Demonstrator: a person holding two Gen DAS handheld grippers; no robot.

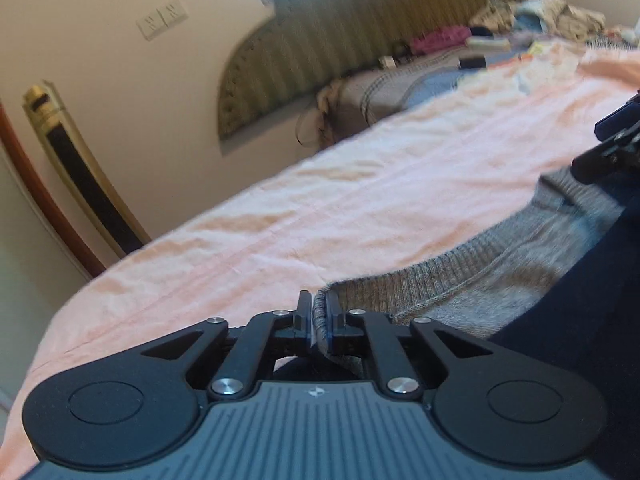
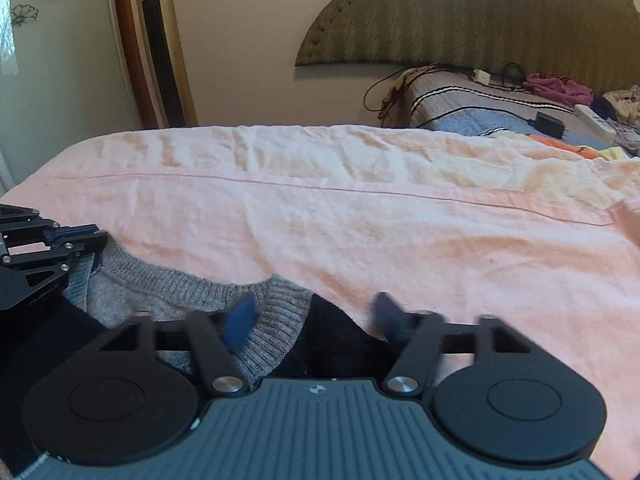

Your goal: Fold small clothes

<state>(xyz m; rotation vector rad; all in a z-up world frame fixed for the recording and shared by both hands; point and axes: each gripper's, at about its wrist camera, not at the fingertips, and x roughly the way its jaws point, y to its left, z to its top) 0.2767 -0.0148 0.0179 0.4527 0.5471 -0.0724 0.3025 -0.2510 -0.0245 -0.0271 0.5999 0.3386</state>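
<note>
Over on the left, the left tongs (image 1: pixel 318 312) are pinched nearly closed on the ribbed grey edge of the sweater (image 1: pixel 460 276), knit bunched right between the pads. That's a firm hold on the hem or collar band; which of the two, I can't say for sure. In the right wrist view the same left tongs (image 2: pixel 96 236) sit at the garment's far-left corner, low against the pink sheet (image 2: pixel 360 220).

Moving across: the sweater (image 2: pixel 172 284), grey knit with a dark navy part, lies at the near edge of the bed, with the ribbed band curving between the two tools. The pink sheet beyond it is bare.

On to the right: the right tongs (image 2: pixel 316 320) stand wide, blue pads (image 2: pixel 240 322) blurred, one over the grey rib and the other over the sheet beside the navy part. Nothing gripped there.

So one corner is secured and the other is not yet taken, which looks like the set-up for a fold. Next, I'd say, the right tongs need to settle onto that rib edge and close, matching the left hold, before both lift together and carry the edge evenly across the sheet.
</note>
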